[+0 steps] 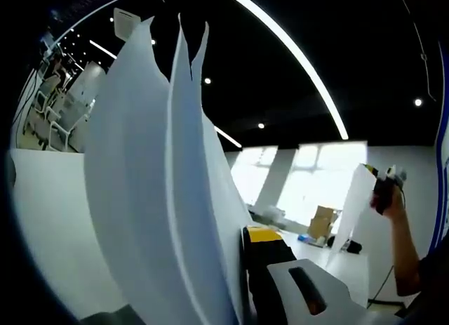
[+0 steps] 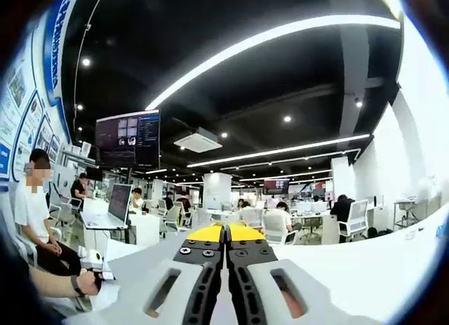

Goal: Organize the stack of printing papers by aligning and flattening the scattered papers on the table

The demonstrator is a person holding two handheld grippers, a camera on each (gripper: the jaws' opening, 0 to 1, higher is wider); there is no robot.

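We hold the stack of printing papers [image 1: 161,191] up in the air, standing nearly upright, not lying on the table. In the left gripper view the left gripper [image 1: 270,269] is clamped on the lower edge of the sheets; they rise from its jaws toward the ceiling and fan apart at the top into several loose tips, so the long axis of the papers runs upward, away from this gripper. Far to the right in the same view we see a hand [image 1: 393,202] with the other gripper, and a white sheet edge [image 1: 354,202] hangs just beside it; whether this gripper really pinches that edge we cannot tell.

In the right gripper view the right gripper [image 2: 226,234] has its yellow-tipped jaws pressed together, and a thin white sheet seems to pass between them, but it is too thin for us to be sure. The white table [image 2: 365,269] spreads below.

We judge that the left gripper is the nearer one to the bulk of the stack, and the papers must go down toward the table for aligning their edges.

A wall screen [image 2: 128,139] and blue posters are visible, but their writing is too small to read.
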